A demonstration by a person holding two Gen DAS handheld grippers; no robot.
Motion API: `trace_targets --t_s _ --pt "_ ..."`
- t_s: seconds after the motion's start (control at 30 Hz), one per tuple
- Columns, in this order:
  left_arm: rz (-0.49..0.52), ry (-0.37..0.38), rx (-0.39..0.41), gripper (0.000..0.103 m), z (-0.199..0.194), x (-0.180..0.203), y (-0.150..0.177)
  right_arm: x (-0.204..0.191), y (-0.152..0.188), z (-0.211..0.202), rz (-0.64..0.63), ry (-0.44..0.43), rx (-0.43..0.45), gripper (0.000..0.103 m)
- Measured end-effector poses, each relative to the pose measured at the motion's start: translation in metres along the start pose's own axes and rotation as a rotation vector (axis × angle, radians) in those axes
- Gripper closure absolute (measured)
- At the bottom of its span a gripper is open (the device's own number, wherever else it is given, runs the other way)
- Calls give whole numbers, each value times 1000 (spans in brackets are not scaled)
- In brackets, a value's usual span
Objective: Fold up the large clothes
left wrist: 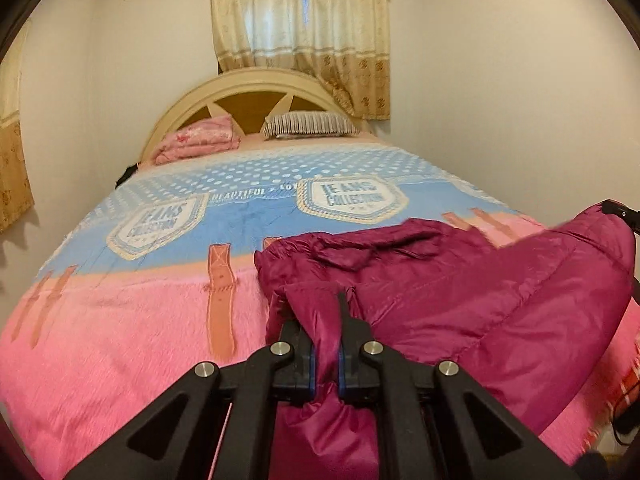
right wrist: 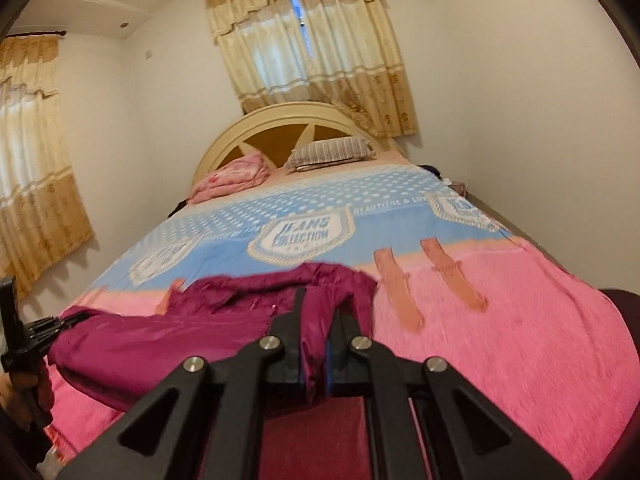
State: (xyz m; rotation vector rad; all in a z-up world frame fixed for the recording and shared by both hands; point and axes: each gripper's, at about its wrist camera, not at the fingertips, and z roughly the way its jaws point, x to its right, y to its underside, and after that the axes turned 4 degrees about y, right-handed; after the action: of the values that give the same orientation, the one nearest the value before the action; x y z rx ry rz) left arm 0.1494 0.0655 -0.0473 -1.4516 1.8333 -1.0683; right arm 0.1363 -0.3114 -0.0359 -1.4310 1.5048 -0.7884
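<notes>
A large shiny magenta jacket [left wrist: 460, 292] lies at the near end of the bed, partly lifted. My left gripper [left wrist: 320, 320] is shut on a fold of its near edge. In the right wrist view the same jacket [right wrist: 168, 332] spreads to the left, and my right gripper [right wrist: 316, 320] is shut on another fold of it. The left gripper [right wrist: 20, 336] shows at the far left edge of that view, and the right gripper [left wrist: 618, 212] at the far right edge of the left wrist view. The jacket sags between the two grippers.
The bed carries a pink and blue blanket [left wrist: 120, 340] printed with "JEANS COLLECTION" badges. A folded pink blanket [left wrist: 200, 140] and a striped pillow [left wrist: 312, 124] lie by the cream headboard [left wrist: 248, 84]. Curtains [left wrist: 304, 32] hang behind. Walls stand close on both sides.
</notes>
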Motion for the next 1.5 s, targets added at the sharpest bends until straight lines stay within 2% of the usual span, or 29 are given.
trace_targets --t_s 0.1,0.2,0.27,0.33,0.47,0.57,0.63,0.67,0.7,0.77,0.8,0.83,0.9,0.93,0.97,1.03,1.07,1.1,1.2,1.3,1.4,1.5 --pt "-32 -10 -17 97 56 -23 -19 3 -16 54 34 11 -9 96" --pt "-57 -43 -17 92 92 -33 -30 5 -26 102 47 40 -19 96" --pt "-94 -63 -26 87 113 -39 -32 8 -29 133 62 55 -34 96" --pt "-137 -124 -57 81 138 -47 -34 12 -28 158 76 63 -62 96" --pt "-236 -176 -61 70 163 -63 -33 12 -21 199 79 94 -98 94" --pt "-316 -148 -53 69 172 -78 -38 15 -16 220 83 106 -124 93" --pt "-337 -139 -36 69 170 -85 -43 17 -14 231 88 112 -139 92" --pt "-335 -151 -19 66 169 -87 -46 19 -13 235 88 115 -142 92" --pt "-325 -177 -4 58 168 -88 -50 19 -14 240 88 115 -147 92" --pt "-293 -269 44 13 161 -88 -56 21 -14 246 88 121 -155 92" --pt "-277 -308 97 6 154 -88 -58 21 -14 250 87 124 -159 92" --pt "-271 -303 126 4 152 -87 -58 20 -13 254 87 127 -165 92" --pt "-242 -284 124 4 154 -84 -59 20 -11 264 79 137 -192 89" --pt "-214 -323 105 4 160 -79 -58 19 -12 271 80 137 -201 88" --pt "-193 -365 95 4 164 -76 -57 18 -13 276 82 145 -202 80" --pt "-179 -471 93 4 169 -76 -56 18 -17 283 85 176 -194 51" --pt "-188 -530 100 4 167 -78 -56 20 -20 282 100 195 -171 29" --pt "-217 -602 126 4 161 -85 -57 22 -24 278 121 205 -139 24" --pt "-305 -644 202 4 136 -95 -57 18 -33 265 120 240 -99 24" --pt "-306 -602 291 4 113 -84 -57 -4 -33 251 58 220 -88 24" --pt "-219 -512 302 3 119 -52 -60 -43 -22 245 -31 187 -89 24" --pt "-87 -502 230 3 156 -21 -61 -82 -7 263 -136 125 -170 25"
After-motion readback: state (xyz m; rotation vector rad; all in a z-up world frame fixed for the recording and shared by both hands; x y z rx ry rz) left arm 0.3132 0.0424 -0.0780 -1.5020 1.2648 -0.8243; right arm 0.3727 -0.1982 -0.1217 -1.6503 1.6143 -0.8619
